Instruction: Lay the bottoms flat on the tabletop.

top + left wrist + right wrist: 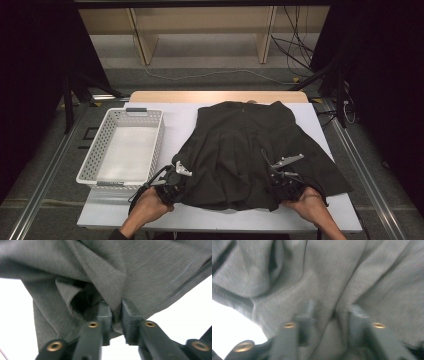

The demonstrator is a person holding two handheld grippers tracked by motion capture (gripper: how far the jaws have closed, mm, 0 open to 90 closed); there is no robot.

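We have the skirt (240,150) hem pinched in both grippers, left (176,176) and right (280,172), at the table's (320,210) near edge; folding and basket (131,148) left.

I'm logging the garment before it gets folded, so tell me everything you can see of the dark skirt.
The skirt is dark grey-green, pleated, of matte woven-looking cloth. It lies spread flat on the white table, waistband at the far side, hem flaring toward the person. The left gripper pinches a fold near the hem's left corner; the right gripper has cloth bunched between its jaws.
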